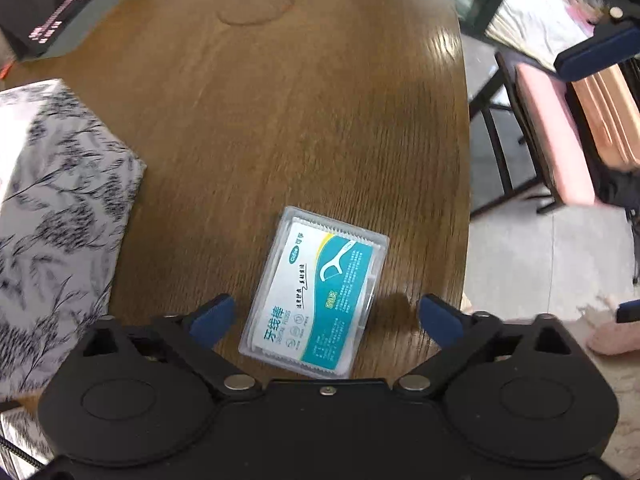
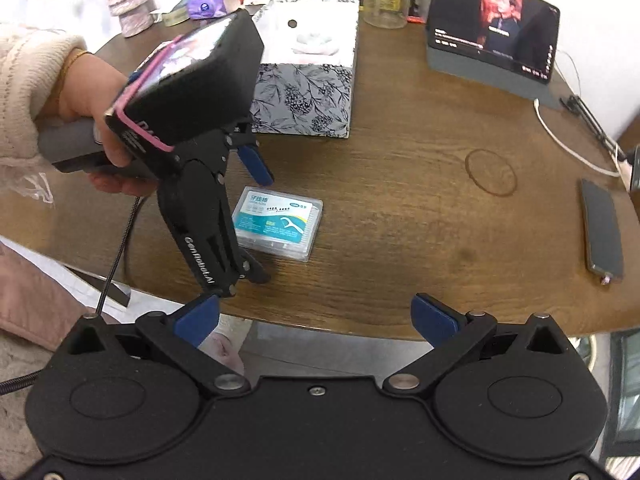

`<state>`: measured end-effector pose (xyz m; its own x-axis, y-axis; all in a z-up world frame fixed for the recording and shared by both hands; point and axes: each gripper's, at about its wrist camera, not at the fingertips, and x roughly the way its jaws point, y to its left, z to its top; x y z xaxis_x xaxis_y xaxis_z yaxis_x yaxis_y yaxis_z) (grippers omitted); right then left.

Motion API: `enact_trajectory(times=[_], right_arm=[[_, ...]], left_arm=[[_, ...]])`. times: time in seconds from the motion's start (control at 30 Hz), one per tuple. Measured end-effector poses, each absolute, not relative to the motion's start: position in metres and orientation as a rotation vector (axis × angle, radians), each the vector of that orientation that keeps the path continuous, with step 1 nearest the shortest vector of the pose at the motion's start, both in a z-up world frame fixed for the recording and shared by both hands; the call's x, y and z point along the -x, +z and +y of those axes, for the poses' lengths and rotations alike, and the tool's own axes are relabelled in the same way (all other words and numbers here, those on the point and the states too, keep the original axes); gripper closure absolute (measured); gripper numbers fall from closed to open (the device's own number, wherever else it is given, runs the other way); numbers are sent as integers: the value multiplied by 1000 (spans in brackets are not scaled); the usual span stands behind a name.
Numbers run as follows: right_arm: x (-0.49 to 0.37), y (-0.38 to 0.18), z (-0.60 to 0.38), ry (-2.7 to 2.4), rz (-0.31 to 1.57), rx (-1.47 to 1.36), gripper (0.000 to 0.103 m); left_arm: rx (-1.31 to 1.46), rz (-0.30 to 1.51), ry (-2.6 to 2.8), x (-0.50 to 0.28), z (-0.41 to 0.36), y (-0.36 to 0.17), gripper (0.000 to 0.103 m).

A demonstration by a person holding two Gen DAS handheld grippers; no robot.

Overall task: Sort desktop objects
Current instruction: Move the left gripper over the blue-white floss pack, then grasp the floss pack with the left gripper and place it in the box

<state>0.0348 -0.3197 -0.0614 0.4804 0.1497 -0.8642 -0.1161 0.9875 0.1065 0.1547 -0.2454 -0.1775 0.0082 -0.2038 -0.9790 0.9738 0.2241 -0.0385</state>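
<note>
The floss-pick box (image 1: pixel 316 294) is being straddled by the spread left gripper (image 1: pixel 326 316); closing is needed next, while the right gripper (image 2: pixel 316 320) is being held wide, empty.

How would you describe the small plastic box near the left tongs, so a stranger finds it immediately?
On the round wooden table, start at the floral tissue box and come toward the near edge. The floss pick box lies flat there, between the open left tongs. It alone is clear plastic with a teal and white label.
</note>
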Motion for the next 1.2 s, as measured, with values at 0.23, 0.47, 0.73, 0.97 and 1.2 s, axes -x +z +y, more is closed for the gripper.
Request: enact_trajectory(times=[0.23,0.47,0.73,0.97,1.2], right_arm=[[-31,-64,-318,148,1057,-58,0],[-27,-64,-319,128,1061,-69,0],[-30,-63,-316,134,1067,-74,0],[-51,-42,-312,160,1014,-106,0],[-108,-2,-290,204,888,-216,0]], left_arm=[[-965,1136,-1173,-148,-248,-178,20],[-990,1137,-1167,-150,-249,-170,46],[-951,1064,-1142,-137,-245,-144,47],[-747,935,-1163,-179,-215,-35,46],[-743,896,-1066,-261,-205,-10,46]])
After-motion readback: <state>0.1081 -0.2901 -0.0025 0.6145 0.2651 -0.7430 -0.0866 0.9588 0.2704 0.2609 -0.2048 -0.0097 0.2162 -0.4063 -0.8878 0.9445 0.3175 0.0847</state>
